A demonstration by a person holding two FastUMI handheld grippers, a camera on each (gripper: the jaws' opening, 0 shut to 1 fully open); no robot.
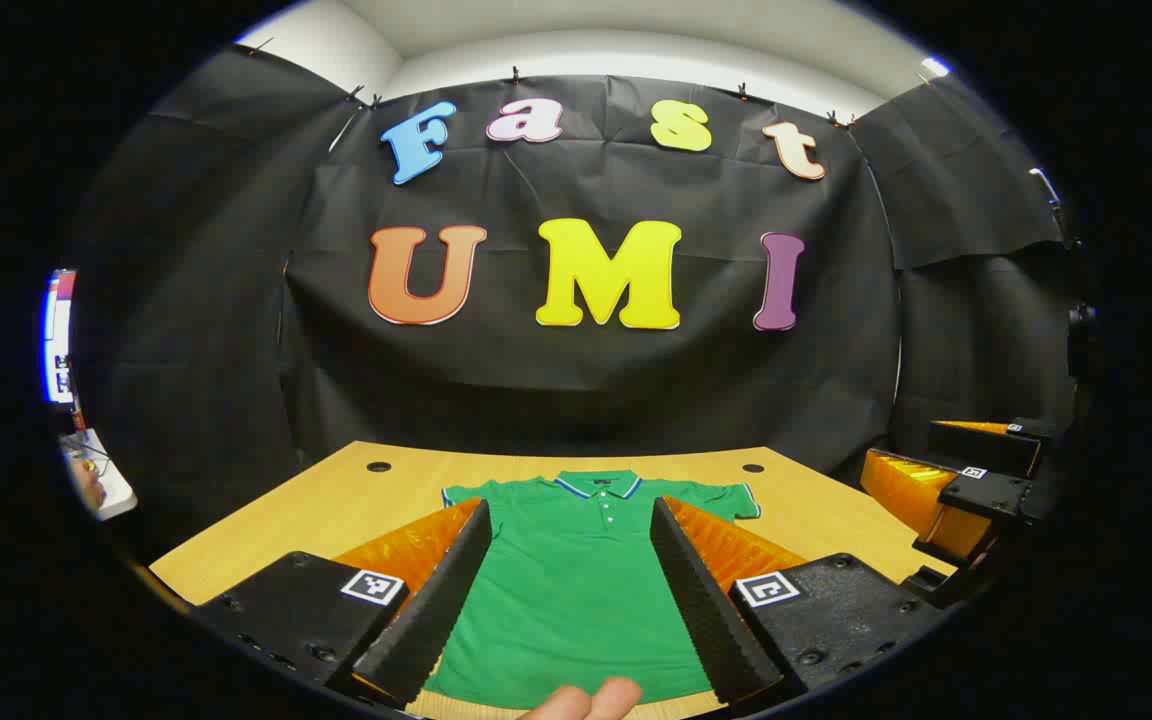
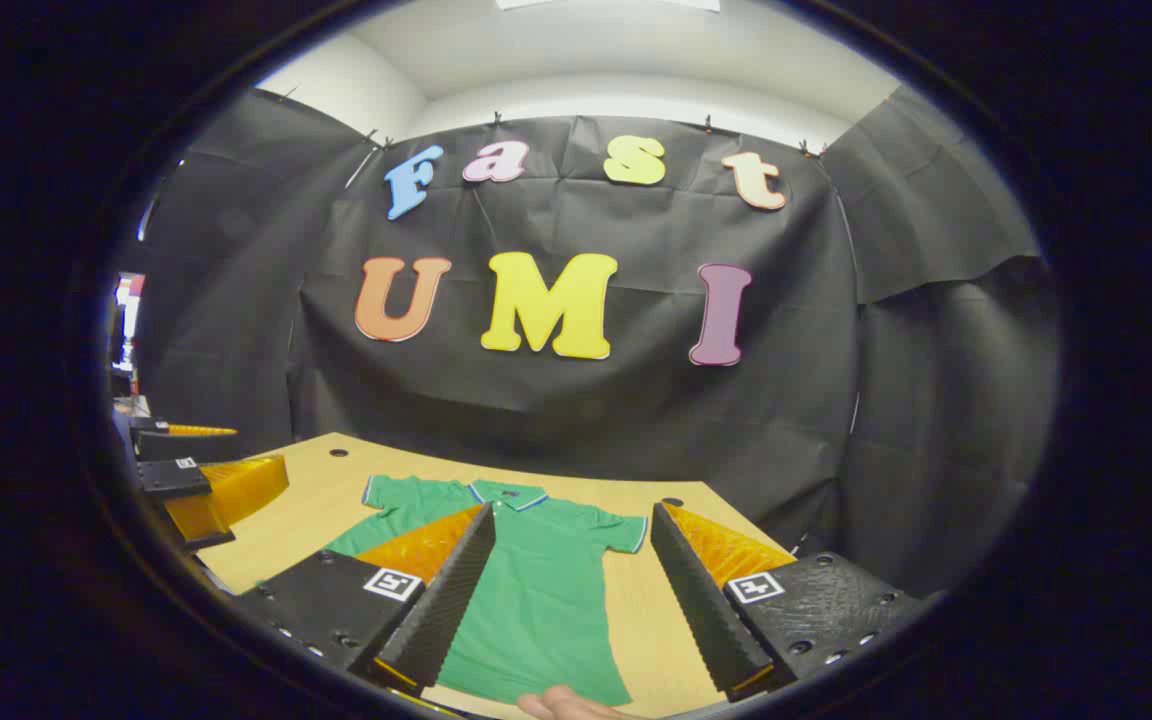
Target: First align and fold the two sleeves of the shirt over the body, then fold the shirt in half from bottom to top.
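Jaws on both grippers stand wide apart, gripping nothing, held above the near edge of the counter (image 1: pixel 336 500). The green polo shirt (image 1: pixel 576 590) lies flat and unfolded there, collar toward twelve o'clock, both short sleeves spread. The left gripper (image 1: pixel 571 600) view frames it squarely, with the right gripper (image 1: pixel 966 490) at three o'clock; fingertips (image 1: pixel 586 702) show at six. The right gripper view sets the shirt toward eleven, bare wood at its right.
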